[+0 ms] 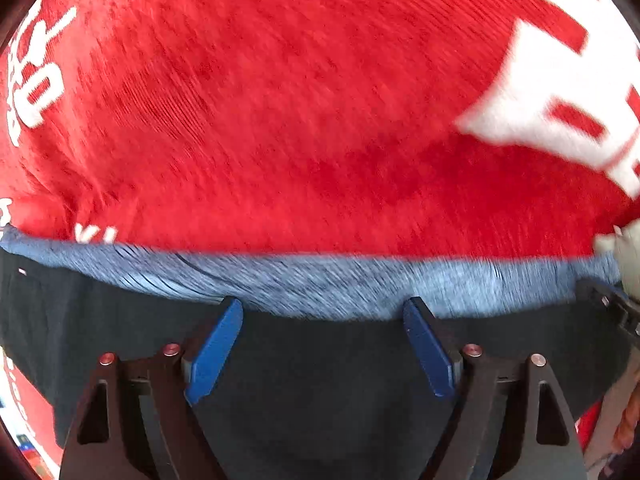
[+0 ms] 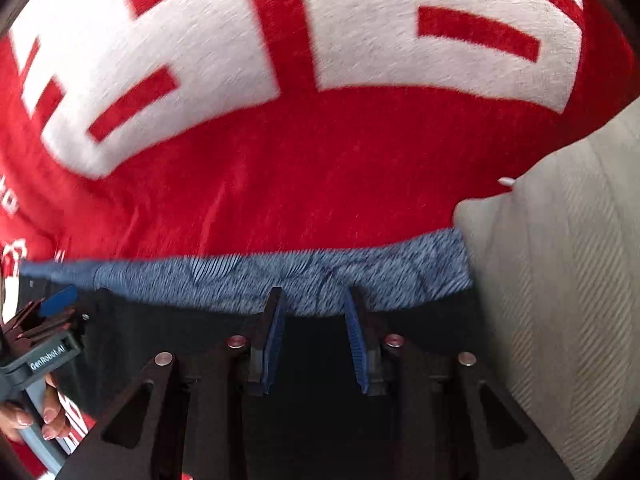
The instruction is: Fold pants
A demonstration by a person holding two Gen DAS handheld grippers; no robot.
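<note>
Dark pants (image 1: pixel 320 380) spread flat over a red blanket (image 1: pixel 280 100) with large white lettering, the blue-grey heathered waistband (image 1: pixel 320 280) running from 9 to 3 o'clock across both wrist views, just past the fingertips. In the left wrist view: left hand-held gripper (image 1: pixel 322 312) pointing steeply down over the dark fabric near 6 o'clock, blue pads (image 1: pixel 212 356) spread wide, nothing pinched between them, tips just short of the waistband edge; whether touching the cloth, cannot tell. White block shapes on the blanket toward 2 o'clock, smaller white script toward 9 o'clock. In the right wrist view: right hand-held gripper (image 2: pixel 314 300) also aimed steeply down at 6 o'clock, ribbed blue pads (image 2: pixel 354 344) parted only narrowly, gap between them showing dark fabric, tips at the lower edge of the waistband, no cloth visibly clamped. Cream ribbed fabric (image 2: pixel 560 280) from 3 to 5 o'clock, touching the end of the waistband and lying against the red blanket. At 8 o'clock in the same view, the left hand-held gripper's grey body with a white label, a person's fingers (image 2: pixel 52 416) wrapped round its handle. Heavy motion blur over both views, fine texture hard to read.
</note>
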